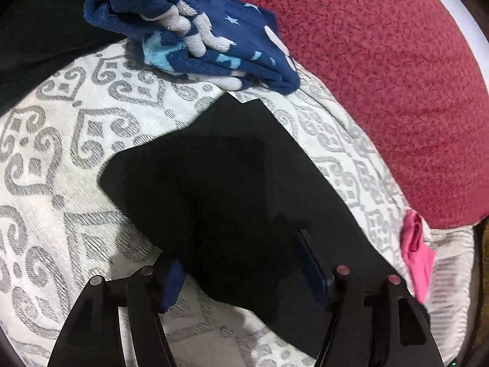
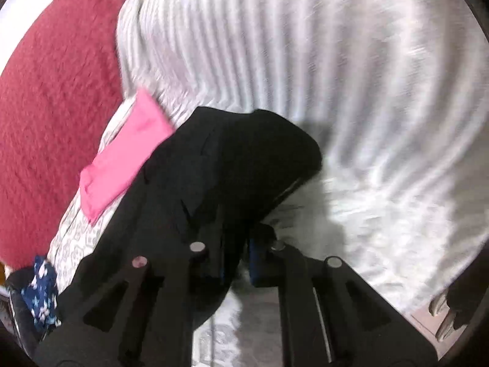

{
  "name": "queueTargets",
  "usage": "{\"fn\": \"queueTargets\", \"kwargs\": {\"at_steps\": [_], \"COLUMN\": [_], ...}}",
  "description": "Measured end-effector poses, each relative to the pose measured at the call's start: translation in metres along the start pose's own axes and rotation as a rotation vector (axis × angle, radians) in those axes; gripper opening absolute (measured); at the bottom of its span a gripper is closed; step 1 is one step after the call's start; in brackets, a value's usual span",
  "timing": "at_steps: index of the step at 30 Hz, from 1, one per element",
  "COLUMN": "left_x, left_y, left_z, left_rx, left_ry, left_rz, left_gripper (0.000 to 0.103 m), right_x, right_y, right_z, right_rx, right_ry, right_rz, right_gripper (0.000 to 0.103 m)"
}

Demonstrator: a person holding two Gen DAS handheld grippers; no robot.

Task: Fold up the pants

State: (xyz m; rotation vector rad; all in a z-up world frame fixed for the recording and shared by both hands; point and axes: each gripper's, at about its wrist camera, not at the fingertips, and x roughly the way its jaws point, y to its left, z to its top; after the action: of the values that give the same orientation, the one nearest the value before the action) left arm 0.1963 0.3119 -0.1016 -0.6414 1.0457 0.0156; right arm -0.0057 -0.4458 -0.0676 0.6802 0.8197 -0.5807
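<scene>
Folding looks midway: I hold my right tool clamped on the pants spread over the bed, left tool apart above them, needing a grip next.

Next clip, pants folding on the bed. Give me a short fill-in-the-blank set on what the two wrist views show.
1. The pants being folded are ____ in colour.
2. Beyond them lies a fleece garment, dark blue with light ____ printed on it.
3. The small folded cloth next to the pants is ____.
4. The left gripper stands ____, its fingers apart with the pants between them.

Missing words: black; stars; pink; open
</scene>
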Motion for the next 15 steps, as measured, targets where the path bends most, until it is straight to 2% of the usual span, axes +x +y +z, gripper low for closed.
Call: {"fn": "queueTargets", "kwargs": {"at_steps": [2, 4, 5, 7, 9, 11, 13, 14, 15], "left_x": [-0.001, -0.004, -0.006, -0.013, -0.018, -0.02, -0.018, -0.016, -0.015], "left_y": [0.005, 0.01, 0.013, 0.019, 0.022, 0.024, 0.023, 0.022, 0.021], "left_z": [-0.001, -0.003, -0.004, -0.009, -0.012, -0.014, -0.014, -0.013, -0.012], "left_rx": [-0.013, -0.032, -0.046, -0.067, -0.078, -0.078, -0.067, -0.061, -0.055], "left_ry": [0.0, -0.001, -0.002, 0.001, -0.001, 0.003, 0.007, 0.003, -0.006], "left_rz": [-0.003, -0.023, -0.036, -0.058, -0.068, -0.083, -0.077, -0.076, -0.069], "left_gripper": [0.067, 0.068, 0.069, 0.069, 0.069, 0.072, 0.072, 0.072, 0.072], "right_x": [0.01, 0.024, 0.024, 0.01, -0.018, -0.038, -0.054, -0.057, -0.055], "right_y": [-0.01, -0.017, -0.019, -0.022, -0.017, -0.001, 0.02, 0.038, 0.07], "right_z": [-0.004, -0.01, -0.012, -0.012, -0.012, -0.016, -0.021, -0.026, -0.034], "right_rx": [-0.003, -0.055, -0.071, -0.071, -0.093, -0.129, -0.21, -0.262, -0.352], "right_ry": [0.05, 0.119, 0.135, 0.12, 0.041, -0.024, -0.069, -0.07, -0.046], "right_rz": [-0.009, -0.029, -0.038, -0.08, -0.19, -0.239, -0.204, -0.159, -0.068], "right_gripper": [0.014, 0.023, 0.034, 0.044, 0.052, 0.055, 0.055, 0.055, 0.055]}}
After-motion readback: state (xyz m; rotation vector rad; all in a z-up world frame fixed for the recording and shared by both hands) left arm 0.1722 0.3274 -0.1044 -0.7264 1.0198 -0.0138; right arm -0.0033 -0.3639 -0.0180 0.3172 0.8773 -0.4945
